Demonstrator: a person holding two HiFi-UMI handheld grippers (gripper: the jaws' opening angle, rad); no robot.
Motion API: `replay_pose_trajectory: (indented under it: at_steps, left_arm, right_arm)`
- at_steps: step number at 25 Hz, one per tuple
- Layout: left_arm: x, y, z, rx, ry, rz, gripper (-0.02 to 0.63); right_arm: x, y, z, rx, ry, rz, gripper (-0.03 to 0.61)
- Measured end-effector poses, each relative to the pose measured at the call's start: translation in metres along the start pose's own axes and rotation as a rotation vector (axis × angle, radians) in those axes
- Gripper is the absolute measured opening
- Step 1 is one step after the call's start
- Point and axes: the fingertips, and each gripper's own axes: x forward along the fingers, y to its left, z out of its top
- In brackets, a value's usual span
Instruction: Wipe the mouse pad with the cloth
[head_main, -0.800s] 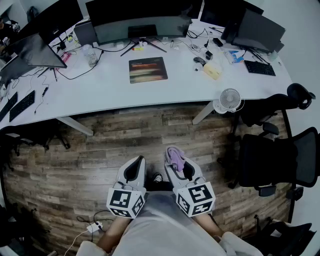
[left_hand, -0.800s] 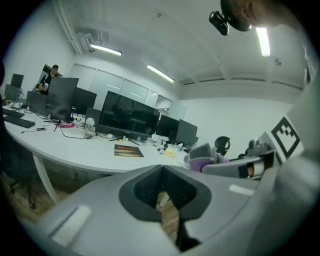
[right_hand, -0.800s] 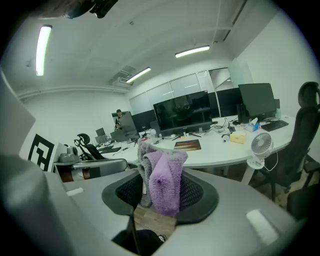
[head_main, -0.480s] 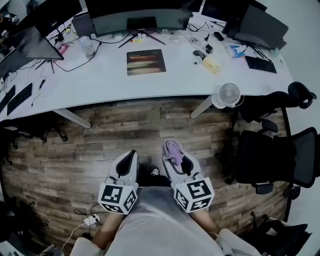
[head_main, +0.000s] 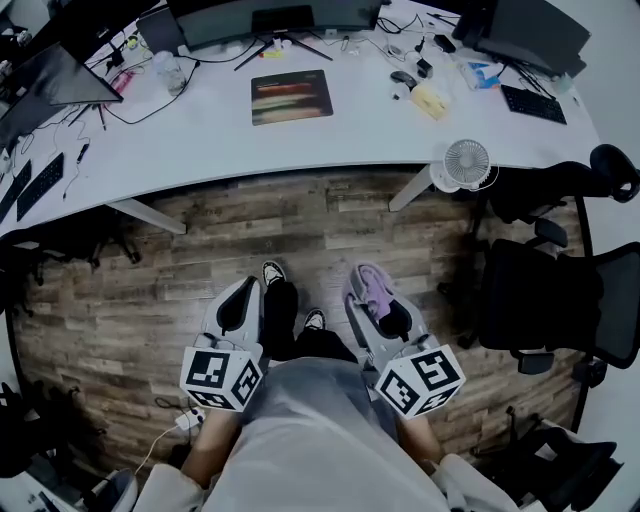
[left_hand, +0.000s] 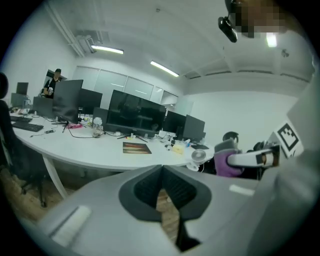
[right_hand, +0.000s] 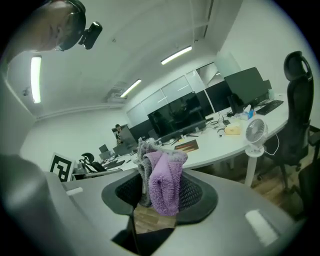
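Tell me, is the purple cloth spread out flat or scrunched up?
Scrunched up. The cloth hangs in a folded bunch, pinched between the right gripper's jaws, not laid flat.

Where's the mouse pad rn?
Head view, top centre: the mouse pad lies flat on the white desk, just in front of the monitor stand.
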Motion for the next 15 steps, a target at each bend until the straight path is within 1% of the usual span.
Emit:
replay_pose_trajectory:
  at_steps: [2, 5, 7, 11, 15]
  left_arm:
    - [0.007, -0.005, -0.006, -0.001, 0.018, -0.019, 0.0]
    - [0.02, -0.007, -0.003, 0.006, 0.03, -0.041, 0.0]
    - [0.03, -0.006, 0.004, 0.007, 0.026, -0.052, 0.0]
    - [0.05, 0.002, 0.023, 0.014, 0.016, -0.075, 0.0]
    - [0.069, 0.024, 0.04, 0.005, 0.0, -0.071, 0.0]
  right_arm:
    - [0.004, -0.008, -0.006, 0.0, 0.027, -0.024, 0.173]
    - [0.012, -0.012, -0.005, 0.008, 0.036, -0.015, 0.173]
    - [0.019, -0.016, 0.001, 0.011, 0.039, -0.02, 0.175]
    - [0.036, -0.02, 0.021, 0.058, 0.041, -0.016, 0.178]
    - [0.066, -0.02, 0.04, 0.044, 0.04, -0.013, 0.18]
